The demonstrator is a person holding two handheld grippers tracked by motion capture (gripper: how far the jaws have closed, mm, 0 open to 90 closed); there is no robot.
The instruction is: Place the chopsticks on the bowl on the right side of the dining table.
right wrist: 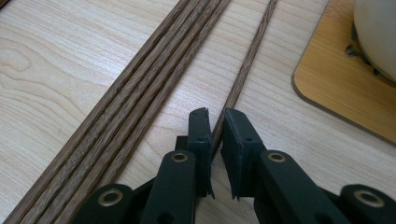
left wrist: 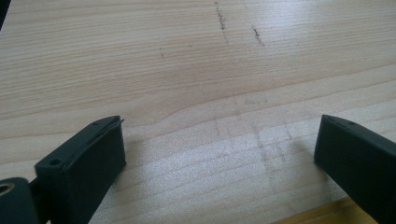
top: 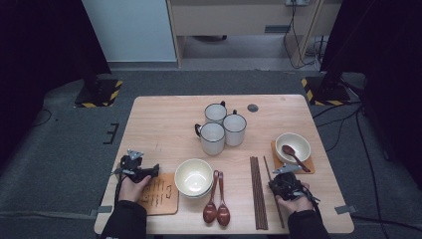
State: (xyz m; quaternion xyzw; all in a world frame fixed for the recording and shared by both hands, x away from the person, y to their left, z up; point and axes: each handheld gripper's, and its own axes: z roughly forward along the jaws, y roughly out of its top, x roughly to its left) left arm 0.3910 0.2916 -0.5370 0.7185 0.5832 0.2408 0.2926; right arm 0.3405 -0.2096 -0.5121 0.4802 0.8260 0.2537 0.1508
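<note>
- Grey carpet surrounds the pale wooden counter (top: 164, 119); dark curtains close off both sides.
- We hold the right gripper (right wrist: 215, 122) with its jaws nearly closed on a single chopstick (right wrist: 245, 70), which lies on the counter apart from the bundle of chopsticks (right wrist: 140, 93). The near end of the chopstick is hidden under the gripper.
- We hold the left gripper (left wrist: 219, 144) with its jaws wide apart over bare counter, gripping nothing; in the high view it (top: 134, 167) sits beside a wooden mat (top: 159, 196).
- A second mat (right wrist: 341, 79), cut off by the frame edge, carries a cream bowl (top: 293, 146) containing a brown spoon (top: 293, 155).
- An empty bowl (top: 193, 177) stands near two loose spoons (top: 217, 209).
- Three mugs (top: 221, 127) cluster mid-counter; their contents cannot be made out.
</note>
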